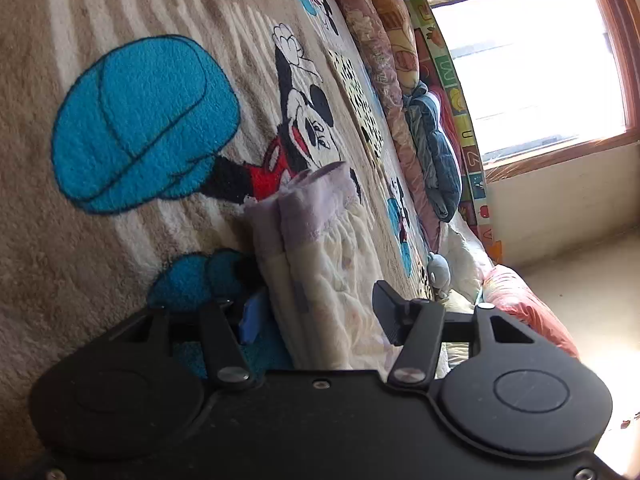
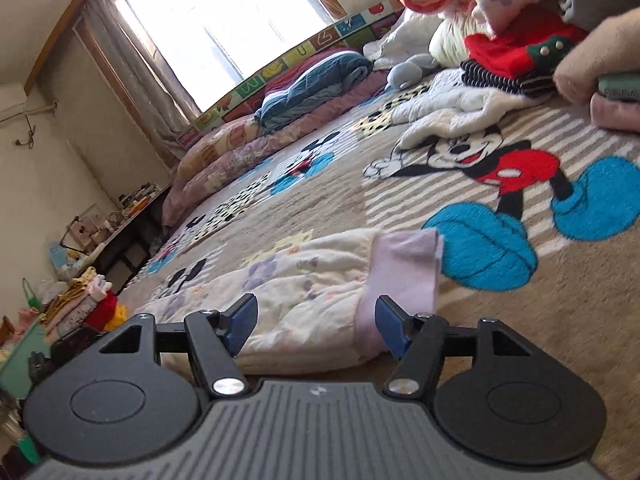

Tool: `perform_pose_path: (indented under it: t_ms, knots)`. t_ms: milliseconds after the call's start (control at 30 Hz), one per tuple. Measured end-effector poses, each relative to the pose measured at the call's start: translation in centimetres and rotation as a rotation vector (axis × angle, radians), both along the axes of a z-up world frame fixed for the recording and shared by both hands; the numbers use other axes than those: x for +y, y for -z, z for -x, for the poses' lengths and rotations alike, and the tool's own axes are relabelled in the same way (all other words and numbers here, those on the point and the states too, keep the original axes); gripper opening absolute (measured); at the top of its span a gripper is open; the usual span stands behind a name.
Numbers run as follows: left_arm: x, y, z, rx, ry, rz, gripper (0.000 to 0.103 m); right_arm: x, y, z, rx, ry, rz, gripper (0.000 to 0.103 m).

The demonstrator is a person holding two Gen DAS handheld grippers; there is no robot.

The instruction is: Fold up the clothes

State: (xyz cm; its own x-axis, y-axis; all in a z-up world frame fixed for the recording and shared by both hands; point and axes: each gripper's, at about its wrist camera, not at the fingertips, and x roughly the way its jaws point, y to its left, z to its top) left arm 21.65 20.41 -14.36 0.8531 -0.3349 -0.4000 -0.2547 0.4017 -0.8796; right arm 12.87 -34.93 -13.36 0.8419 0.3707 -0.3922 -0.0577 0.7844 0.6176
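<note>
My left tool (image 1: pixel 320 316) is open. Its two black fingers stand wide apart, one on each side of the little quilted pants (image 1: pixel 320 264). The pants look soft and puffy, cream white with pale purple flowers, and they are folded into a long, narrow shape. The lilac cuff (image 1: pixel 316 208) at the far end is smooth and stretchy looking, with two round tubes side by side. I cannot tell if the fingers touch the cloth.

My right tool (image 2: pixel 316 326) is open too. Its blue pads (image 2: pixel 240 324) are flat and hard. The same pants (image 2: pixel 280 280) lie flat on the bed just in front of it, and the lilac cuff (image 2: pixel 400 276) sits next to the right pad.

The pants rest on a fuzzy blanket (image 1: pixel 120 280) that covers the bed. It is tan with white stripes and feels woolly to look at. It has a big cartoon mouse (image 2: pixel 492 160) on it with red shorts and fat, round blue shoes (image 2: pixel 484 244).

Far across the bed, a pile of folded clothes (image 2: pixel 516 56) sits by a bare hand (image 2: pixel 592 56). There is a red piece, a dark striped piece and a gray one. A rolled blue quilt (image 2: pixel 320 80) lies along the far edge of the bed, lumpy and shiny. Bright light comes in at the window (image 2: pixel 224 20), which has a brown wood frame.
</note>
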Motion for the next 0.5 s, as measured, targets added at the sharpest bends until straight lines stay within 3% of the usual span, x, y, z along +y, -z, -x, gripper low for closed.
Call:
perform_pose_path:
  t_ms: [67, 167, 233, 300, 500]
  knots:
    - [-0.1, 0.1, -0.3, -0.007, -0.009, -0.012, 0.055, 0.2, 1.2, -0.3, 0.050, -0.011, -0.120, 0.070]
    - [-0.1, 0.4, -0.8, -0.003, -0.017, -0.037, 0.046, -0.1, 3.5, -0.8, 0.140, 0.015, -0.277, 0.070]
    - [-0.1, 0.6, -1.1, 0.001, -0.021, -0.046, 0.036, -0.6, 4.3, -0.7, 0.160, 0.053, -0.352, 0.068]
    - [-0.1, 0.8, -1.3, 0.001, -0.024, -0.048, 0.035, -1.2, 5.0, -0.6, 0.163, 0.100, -0.422, 0.068]
    - [-0.3, 0.8, -1.4, -0.003, -0.024, -0.048, 0.029, -1.1, 5.3, -0.6, 0.150, 0.203, -0.453, 0.067]
